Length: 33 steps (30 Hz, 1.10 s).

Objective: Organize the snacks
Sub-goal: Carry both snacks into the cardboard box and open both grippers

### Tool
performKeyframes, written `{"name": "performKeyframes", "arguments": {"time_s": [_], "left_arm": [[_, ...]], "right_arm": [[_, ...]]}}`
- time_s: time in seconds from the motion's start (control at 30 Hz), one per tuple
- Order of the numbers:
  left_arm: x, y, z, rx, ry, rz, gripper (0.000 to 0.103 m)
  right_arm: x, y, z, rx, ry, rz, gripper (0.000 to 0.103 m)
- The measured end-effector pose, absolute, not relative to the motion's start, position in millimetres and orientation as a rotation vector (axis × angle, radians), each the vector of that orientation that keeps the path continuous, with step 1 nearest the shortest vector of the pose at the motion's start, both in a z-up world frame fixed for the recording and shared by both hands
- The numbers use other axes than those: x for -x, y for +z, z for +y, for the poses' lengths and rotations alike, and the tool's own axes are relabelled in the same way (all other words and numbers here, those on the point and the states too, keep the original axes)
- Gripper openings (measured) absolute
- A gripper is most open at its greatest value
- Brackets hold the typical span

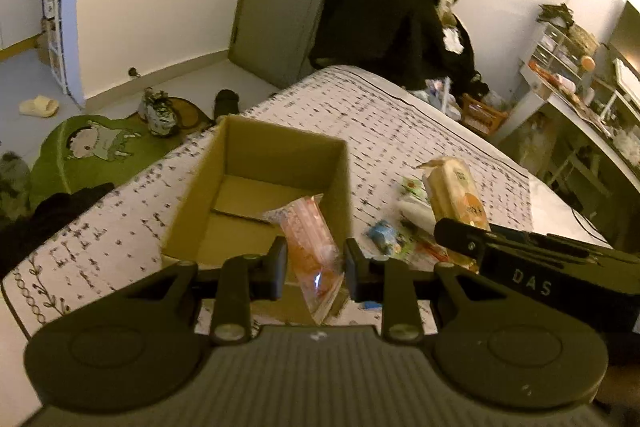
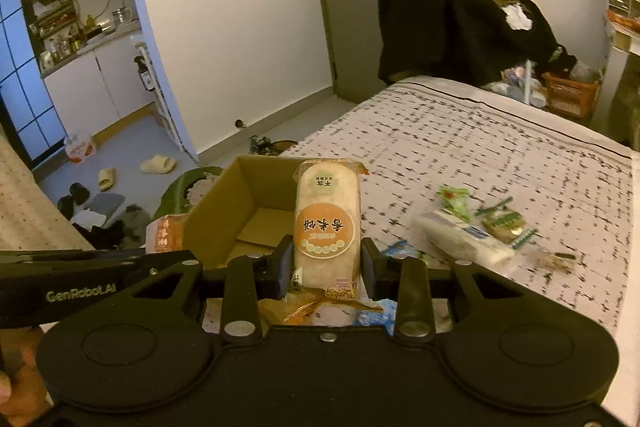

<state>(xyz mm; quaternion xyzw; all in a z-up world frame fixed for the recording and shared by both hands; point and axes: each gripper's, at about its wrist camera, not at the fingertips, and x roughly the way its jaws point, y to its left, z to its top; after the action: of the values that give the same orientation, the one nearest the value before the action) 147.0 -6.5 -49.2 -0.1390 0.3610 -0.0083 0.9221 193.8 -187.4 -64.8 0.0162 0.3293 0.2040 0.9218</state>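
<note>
Left gripper (image 1: pixel 315 267) clamped on an orange snack packet (image 1: pixel 310 243), held over the near edge of the open cardboard box (image 1: pixel 240 163). Right gripper (image 2: pixel 326 261) clamped on a rice cracker pack (image 2: pixel 326 227), upright, beside the box. Loose snacks (image 2: pixel 476 231) lie on the bedspread (image 2: pixel 480 147).

Both wrist views look down, close, over the shared cardboard box (image 1: pixel 256 195).

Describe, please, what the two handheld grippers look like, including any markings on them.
Both are matte black: two round discs flanking a ribbed body, with hinged links to blocky fingers. The left gripper reads "GenRobot.AI" on its side; the right gripper shows "DAS".
</note>
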Motion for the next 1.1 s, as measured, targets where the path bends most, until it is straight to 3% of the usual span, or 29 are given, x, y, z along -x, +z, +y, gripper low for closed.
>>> {"name": "performKeyframes", "arguments": {"time_s": [1.1], "left_arm": [[-203.5, -105.8, 63.1, 0.375, 0.070, 0.812, 0.029]], "right_arm": [[-218.8, -107.1, -131.2, -0.143, 0.481, 0.672, 0.034]]}}
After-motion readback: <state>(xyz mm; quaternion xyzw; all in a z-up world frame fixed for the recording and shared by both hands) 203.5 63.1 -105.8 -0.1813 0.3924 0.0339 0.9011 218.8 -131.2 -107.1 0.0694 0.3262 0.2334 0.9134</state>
